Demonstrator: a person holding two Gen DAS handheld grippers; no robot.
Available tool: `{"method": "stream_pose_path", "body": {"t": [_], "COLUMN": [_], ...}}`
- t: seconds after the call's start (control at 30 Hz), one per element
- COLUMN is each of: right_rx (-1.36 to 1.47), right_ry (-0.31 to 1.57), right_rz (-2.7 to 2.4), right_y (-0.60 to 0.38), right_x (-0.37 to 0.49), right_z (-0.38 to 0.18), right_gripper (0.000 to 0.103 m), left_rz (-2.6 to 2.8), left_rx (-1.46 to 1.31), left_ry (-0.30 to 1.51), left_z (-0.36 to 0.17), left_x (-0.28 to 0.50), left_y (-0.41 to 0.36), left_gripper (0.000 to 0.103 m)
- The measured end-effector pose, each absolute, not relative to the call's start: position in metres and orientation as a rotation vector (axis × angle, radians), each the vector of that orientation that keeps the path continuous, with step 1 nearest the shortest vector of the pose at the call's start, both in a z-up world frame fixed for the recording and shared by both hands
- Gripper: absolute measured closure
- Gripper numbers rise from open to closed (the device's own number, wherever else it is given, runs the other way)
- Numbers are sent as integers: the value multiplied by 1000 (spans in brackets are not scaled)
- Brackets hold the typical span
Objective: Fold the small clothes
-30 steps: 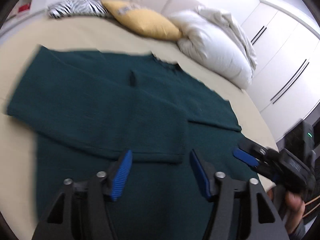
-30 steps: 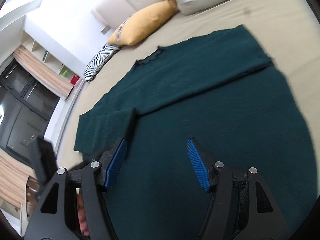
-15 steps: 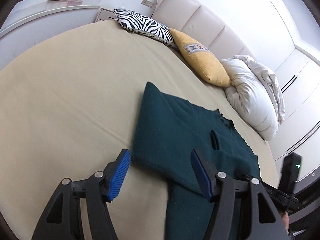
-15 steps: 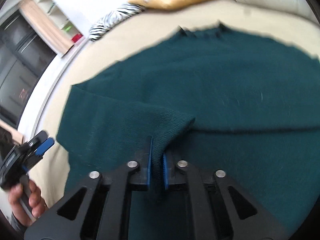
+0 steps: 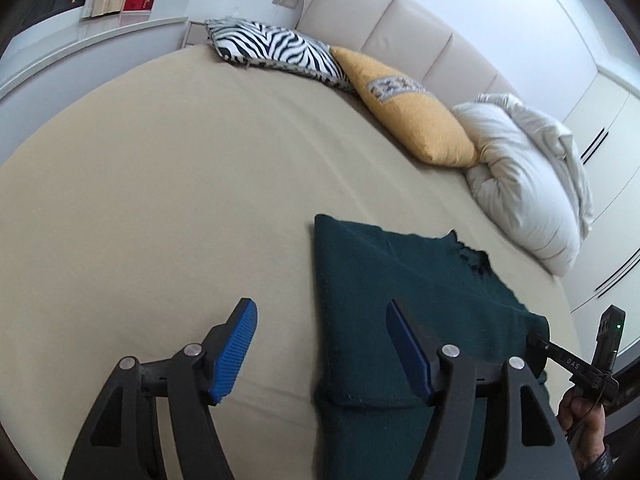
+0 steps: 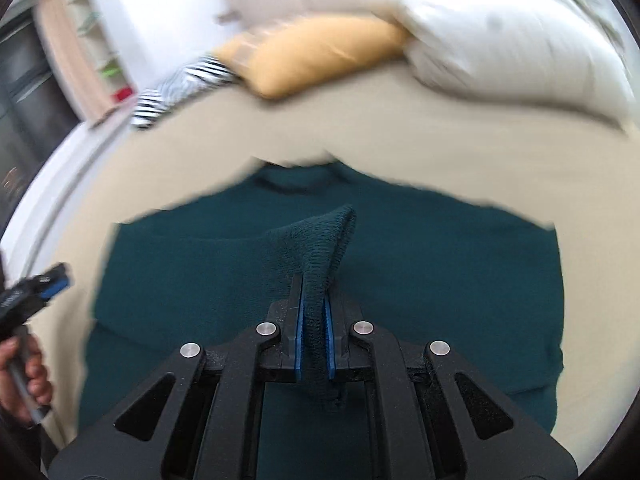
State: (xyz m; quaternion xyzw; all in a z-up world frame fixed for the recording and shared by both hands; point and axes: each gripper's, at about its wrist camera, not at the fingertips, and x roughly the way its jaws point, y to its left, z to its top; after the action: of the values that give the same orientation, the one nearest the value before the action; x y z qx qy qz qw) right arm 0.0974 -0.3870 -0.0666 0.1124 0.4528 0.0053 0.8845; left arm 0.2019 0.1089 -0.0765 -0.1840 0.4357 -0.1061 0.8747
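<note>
The right gripper (image 6: 312,344), black-framed with blue ribbed pads, is clenching a raised fold of the dark green knitted sweater (image 6: 400,280); the pinched cuff is standing up in a ridge above the closed pads while the rest of the garment is lying flat on the beige bedsheet (image 6: 440,160). The left gripper (image 5: 324,348) is hanging released, its pads spread wide, one pad over bare sheet and the other over the sweater's left portion, straddling the garment's straight left edge. In the left wrist view that edge is running away from the camera to a sharp corner, and a folded hem is crossing just below the pads. Left of the edge, a broad stretch of sheet is lying open. Beyond the sweater's neckline a strip of sheet is separating it from the cushions: a white rumpled duvet pillow (image 5: 532,184), a mustard-yellow cushion (image 5: 416,116) and a zebra-striped cushion (image 5: 272,48), all leaning against the padded cream headboard (image 5: 392,32).
</note>
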Motion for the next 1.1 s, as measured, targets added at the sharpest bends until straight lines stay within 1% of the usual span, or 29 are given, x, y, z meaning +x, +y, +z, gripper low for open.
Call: {"method": "stream_pose_path", "body": {"t": [0.1,0.27,0.3,0.37,0.4,0.43,0.63,0.7,0.8,0.9,0.97,1.03,1.1], "right_rx": [309,333,333,334,331,328,351,343,351,463,485,478,481], "right_ry": [966,962,962,963,966,970,964,968,1039,1002,997,989,993], "right_rz": [7,27,27,34,33,34,43,42,11,40,45,39,25], "right_y": [-410,-411,-408,-405,-403,-401,-399,-395,-398,-412,-415,-413,-412], "right_x": [98,97,96,96,99,99,98,101,107,101,100,99,97], "right_z": [-91,-100,-101,-102,-105,-108,-96,-94,-116,-126,-125,-121,-115], "right_gripper": [96,96,96,96,96,96,96,96,96,97,96,92,92], "left_rz": [-204,-160,-158,-175,-184,-183,-195,-190,-184,-191,-204,-190,-173], "left_rx": [-319,-228,-210,-178,-181,-172,-110,-88,-53,-72,-119,-148,-162], "left_ry": [967,986,984,985,994,983,921,937,935,940,943,936,911], "left_z": [-87,-99,-100,-103,-105,-103,-87,-94,-107,-105,-102,-95,-85], "left_x": [222,249,251,254,255,254,254,257,255,257,256,249,237], "left_y": [92,72,68,61,61,61,70,68,64,67,73,80,87], "left_gripper": [32,33,38,86,88,95,95,95,95,95,90,87,81]}}
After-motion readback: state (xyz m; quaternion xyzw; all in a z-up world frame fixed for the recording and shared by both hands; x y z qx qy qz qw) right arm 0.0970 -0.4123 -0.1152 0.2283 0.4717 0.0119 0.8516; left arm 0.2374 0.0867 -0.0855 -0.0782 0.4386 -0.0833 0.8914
